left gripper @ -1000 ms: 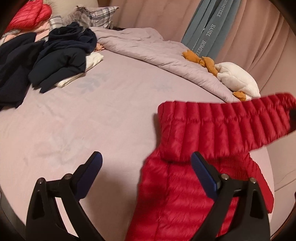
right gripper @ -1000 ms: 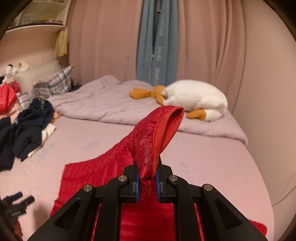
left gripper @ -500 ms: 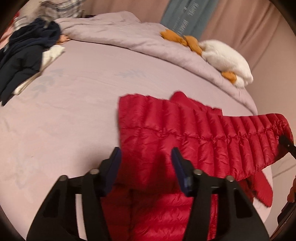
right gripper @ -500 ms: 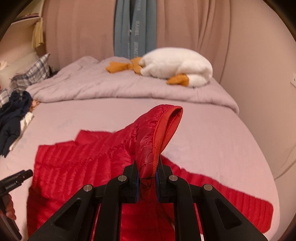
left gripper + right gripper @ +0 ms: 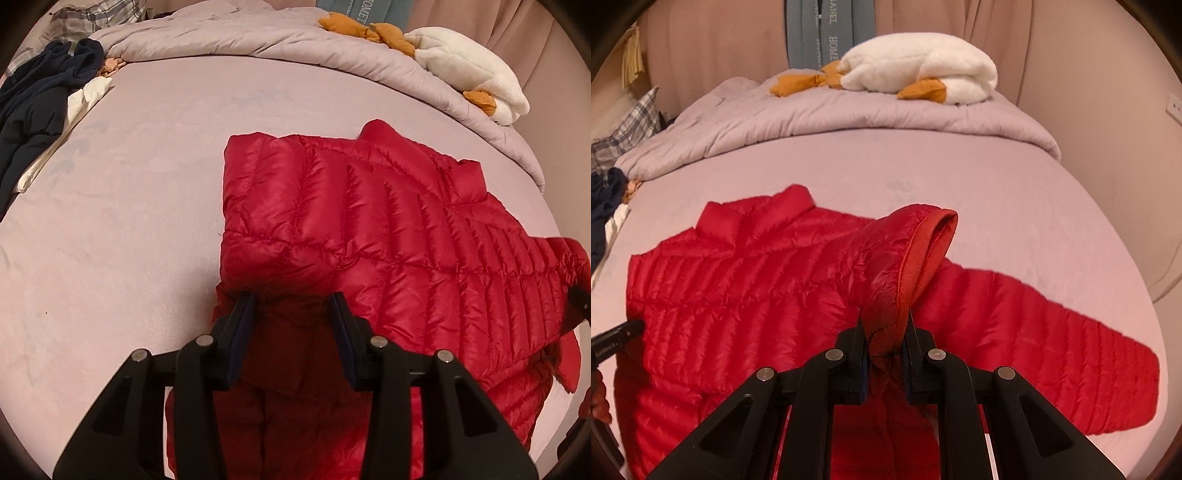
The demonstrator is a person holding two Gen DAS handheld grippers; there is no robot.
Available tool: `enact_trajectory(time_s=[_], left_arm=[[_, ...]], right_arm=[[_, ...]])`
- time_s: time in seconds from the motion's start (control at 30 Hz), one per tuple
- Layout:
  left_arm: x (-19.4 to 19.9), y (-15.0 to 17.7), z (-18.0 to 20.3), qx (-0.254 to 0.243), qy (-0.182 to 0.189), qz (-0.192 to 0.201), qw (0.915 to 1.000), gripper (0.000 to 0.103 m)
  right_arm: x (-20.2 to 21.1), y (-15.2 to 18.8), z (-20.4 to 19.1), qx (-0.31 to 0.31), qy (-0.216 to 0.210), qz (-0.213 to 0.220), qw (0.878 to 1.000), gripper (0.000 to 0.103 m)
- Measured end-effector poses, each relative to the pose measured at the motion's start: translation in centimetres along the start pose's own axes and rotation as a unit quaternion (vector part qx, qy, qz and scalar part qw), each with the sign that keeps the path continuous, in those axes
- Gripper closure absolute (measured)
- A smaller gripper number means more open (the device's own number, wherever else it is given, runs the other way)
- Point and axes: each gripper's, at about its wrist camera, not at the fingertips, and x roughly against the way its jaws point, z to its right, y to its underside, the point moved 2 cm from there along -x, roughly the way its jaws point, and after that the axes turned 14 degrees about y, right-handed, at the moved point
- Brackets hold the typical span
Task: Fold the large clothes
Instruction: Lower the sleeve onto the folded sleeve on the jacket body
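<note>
A wide bed under a pale lilac sheet is taking up most of the room, with pinkish curtains hanging along the far wall and a grey-blue printed panel showing between them. A rumpled lilac duvet is lying bunched across the far end, and a white plush goose with orange feet is resting on top of it. Off to the left, a heap of dark navy clothes is lying over something white, beside a plaid pillow.

The red down jacket is lying spread on the sheet near the front edge, collar toward the duvet, one sleeve stretching flat out to the right.

The right gripper is pinching the cuff of the other sleeve, its blue-padded fingers pressing tight on the fabric and holding the cuff up off the jacket's body, so the orange-red lining is showing. The left gripper is hovering low over the near left part of the jacket, fingers standing moderately apart with red quilting between them; I cannot tell whether the pads are touching the cloth.
</note>
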Motion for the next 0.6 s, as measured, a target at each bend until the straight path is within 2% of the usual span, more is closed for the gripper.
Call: enact_trajectory(time_s=[0.6], left_arm=[[-1.7, 0.1, -0.8, 0.013, -0.022, -0.011, 0.9996, 0.059]], right_arm=[[-4.3, 2.8, 0.0, -0.008, -0.001, -0.054, 0.998, 0.090]])
